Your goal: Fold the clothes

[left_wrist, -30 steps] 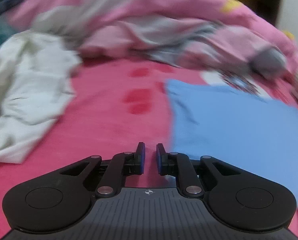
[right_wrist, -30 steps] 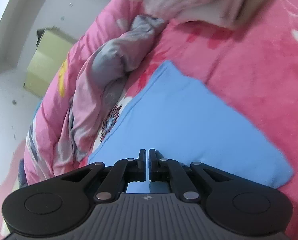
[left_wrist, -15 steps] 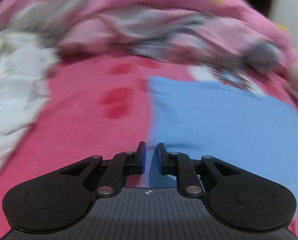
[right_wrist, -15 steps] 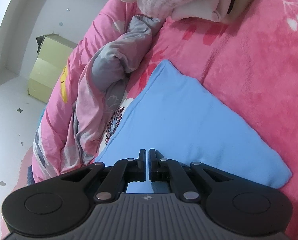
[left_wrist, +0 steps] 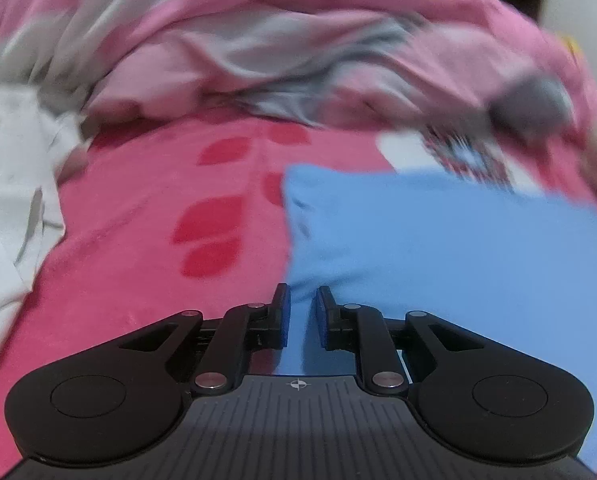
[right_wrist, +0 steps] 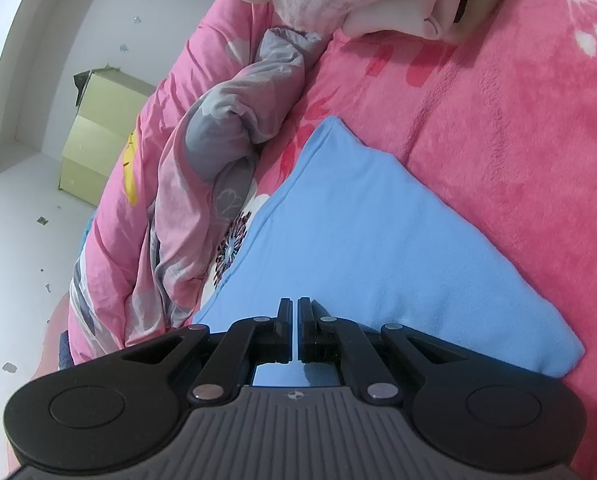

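Left gripper has slid right since a second ago, now over the blue garment's near-left edge, jaws slightly parted, gripping nothing, likely lining up a pinch. Right gripper clenched, empty, over the same flat garment. Pink fleece blanket; rumpled duvet far side; white floor.

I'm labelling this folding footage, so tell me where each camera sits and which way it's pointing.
Left wrist: on the left gripper, looking down along its slightly parted fingers at the blue garment edge on the pink blanket; white clothes at left.
Right wrist: on the right gripper, its fingers closed, over the blue garment, facing the crumpled duvet and floor.
Shared: garment, blanket, duvet. Only the grippers show; no hands.
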{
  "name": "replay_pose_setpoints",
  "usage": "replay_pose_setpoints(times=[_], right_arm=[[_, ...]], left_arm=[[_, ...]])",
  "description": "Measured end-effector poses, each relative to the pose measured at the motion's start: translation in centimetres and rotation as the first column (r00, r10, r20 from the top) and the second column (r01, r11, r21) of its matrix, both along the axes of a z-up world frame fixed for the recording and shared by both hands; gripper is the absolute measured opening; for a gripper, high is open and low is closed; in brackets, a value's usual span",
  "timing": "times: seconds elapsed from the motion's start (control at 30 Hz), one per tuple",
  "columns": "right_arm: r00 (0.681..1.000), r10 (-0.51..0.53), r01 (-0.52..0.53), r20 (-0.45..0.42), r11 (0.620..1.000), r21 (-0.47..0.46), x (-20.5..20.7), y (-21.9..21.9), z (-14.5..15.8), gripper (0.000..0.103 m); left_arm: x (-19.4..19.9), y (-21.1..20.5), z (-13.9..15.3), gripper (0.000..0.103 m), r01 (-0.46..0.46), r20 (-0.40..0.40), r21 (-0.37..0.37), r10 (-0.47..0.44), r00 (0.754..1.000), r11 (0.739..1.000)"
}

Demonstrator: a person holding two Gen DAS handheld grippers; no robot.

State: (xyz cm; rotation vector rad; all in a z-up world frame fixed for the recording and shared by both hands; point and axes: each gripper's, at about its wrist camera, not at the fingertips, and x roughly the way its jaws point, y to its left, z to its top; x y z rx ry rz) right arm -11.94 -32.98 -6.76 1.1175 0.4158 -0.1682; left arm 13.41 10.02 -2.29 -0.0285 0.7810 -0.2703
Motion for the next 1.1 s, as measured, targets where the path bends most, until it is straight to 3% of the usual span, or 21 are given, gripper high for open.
replay_pose_setpoints(times=[0.13,0.27,0.37,0.57,0.67,0.87,1.0,1.1], right_arm=[[1.0,0.002,-0.002,0.001,1.0,0.003,0.0,-0.1,-0.1,0.001],[1.0,0.005,-0.005,0.003,1.0,0.008,0.0,-0.1,-0.1,0.001],[1.0,0.008,-0.008,0.002,1.0,0.009,0.1,-0.1,-0.1,0.001],[1.0,0.013,-0.013,0.003,1.0,0.012,0.1,-0.1,-0.2,0.001],[1.0,0.014,-0.014,0.003,1.0,0.014,0.1,-0.1,-0.2,0.001],[1.0,0.02,-0.02,0.002,1.0,0.014,0.3,-0.1,-0.2,0.001],[1.0,0.023,-0.023,0.002,1.0,0.015,0.3,-0.1,-0.3,0.001],[1.0,0.023,-0.023,0.002,1.0,0.016,0.2,-0.1,-0.3,0.001]], left_arm=[[1.0,0.7,1.5,0.014,-0.053,0.019,0.043,0.052,0.998,0.998],[0.4,-0.2,2.9,0.014,0.026,0.032,-0.001,-0.026,0.999,1.0],[0.9,-1.9,2.3,0.015,0.077,0.002,-0.023,-0.077,0.997,0.997],[4.2,-1.1,-0.4,0.017,-0.033,-0.011,0.011,0.034,0.999,0.999],[4.2,-1.8,1.1,0.015,-0.046,0.051,0.124,0.04,0.998,0.991],[4.9,-3.6,2.0,0.015,0.057,0.027,0.009,-0.057,0.998,0.998],[7.3,-4.2,-0.4,0.018,-0.019,0.012,0.106,0.017,1.0,0.994],[8.6,-1.8,-0.5,0.018,-0.107,-0.01,-0.035,0.107,0.994,0.994]])
